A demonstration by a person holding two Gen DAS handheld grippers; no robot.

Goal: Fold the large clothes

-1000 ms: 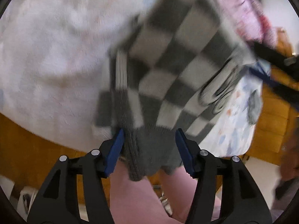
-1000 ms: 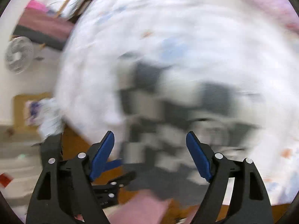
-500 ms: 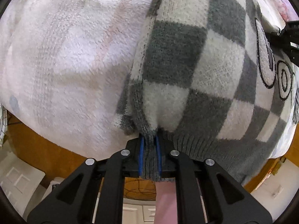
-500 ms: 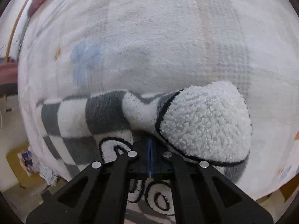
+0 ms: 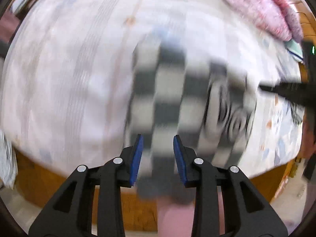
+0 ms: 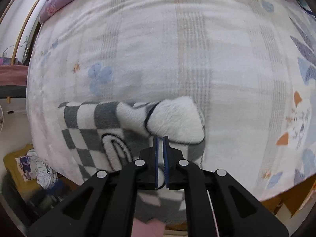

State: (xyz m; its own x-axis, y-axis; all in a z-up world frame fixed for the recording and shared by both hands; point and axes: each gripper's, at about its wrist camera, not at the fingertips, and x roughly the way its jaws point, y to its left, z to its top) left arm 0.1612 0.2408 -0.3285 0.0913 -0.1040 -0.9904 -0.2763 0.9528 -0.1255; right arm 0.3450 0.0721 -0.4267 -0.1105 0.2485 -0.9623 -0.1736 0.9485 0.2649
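Lying across the near edge of a bed, the grey-and-white checked sweater (image 6: 94, 126) rests on a pale fleece blanket (image 6: 197, 55) with blue flowers. The right gripper (image 6: 160, 144) is nearly closed, its blue pads pinching the sweater's fluffy white fabric. The left gripper (image 5: 157, 148), blurred in its own view, has just been opening; its jaws stand apart above the checked knit without pressing it. Pink bedding (image 5: 272, 19) lies at the far corner.

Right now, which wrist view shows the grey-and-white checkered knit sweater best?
Right wrist view: the grey-and-white checkered knit sweater is sharp, lying on the pale blanket, with the right gripper shut on its fuzzy white part. The left wrist view shows it motion-blurred beyond the open left gripper.
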